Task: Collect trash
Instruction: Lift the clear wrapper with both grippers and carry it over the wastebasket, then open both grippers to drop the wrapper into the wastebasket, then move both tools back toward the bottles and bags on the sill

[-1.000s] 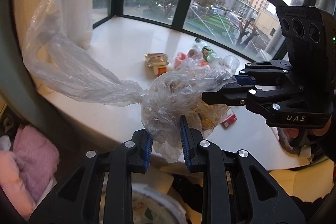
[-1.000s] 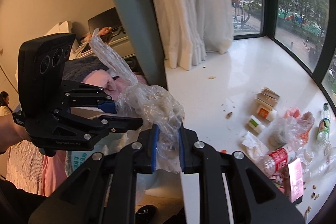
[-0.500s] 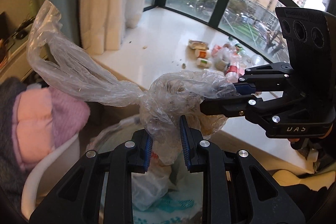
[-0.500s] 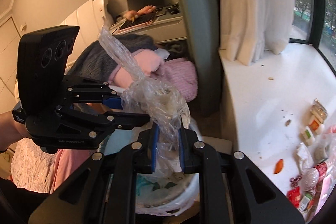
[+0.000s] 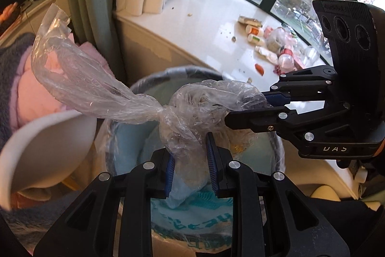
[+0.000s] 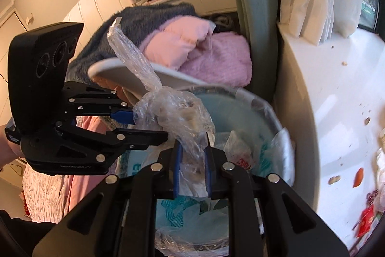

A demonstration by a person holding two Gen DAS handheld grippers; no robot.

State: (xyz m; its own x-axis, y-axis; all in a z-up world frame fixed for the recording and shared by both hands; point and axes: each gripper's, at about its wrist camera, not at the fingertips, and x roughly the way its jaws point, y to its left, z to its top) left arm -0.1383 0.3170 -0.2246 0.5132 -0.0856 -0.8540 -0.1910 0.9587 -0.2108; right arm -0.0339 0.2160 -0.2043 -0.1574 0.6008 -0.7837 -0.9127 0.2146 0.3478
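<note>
Bay-window room, white sill (image 5: pixel 204 23) far right, curtains behind; a lined waste bin (image 5: pixel 276 151) stands on the floor near the sill's edge. Item: one knotted clear plastic bag (image 5: pixel 192 112) of scraps, held between both tools. Left gripper (image 5: pixel 190 168) is clamped on the bag's lower bulge; right gripper (image 5: pixel 247 107) is pinched on its far right side, blue pads pressed into the film on each. Change: a second ago the bag hung over the sill with the litter behind it; now it hangs directly over the bin's open mouth, both tools pointing steeply down. Grips unchanged. Loose tail of the bag (image 6: pixel 130 59) trails up and left, outside the rim. Remaining on the sill, far right: small bottles, wrappers, crumbs (image 5: pixel 272 47). Judgement: carry complete, release is the next step; the tail may catch on the rim.
</note>
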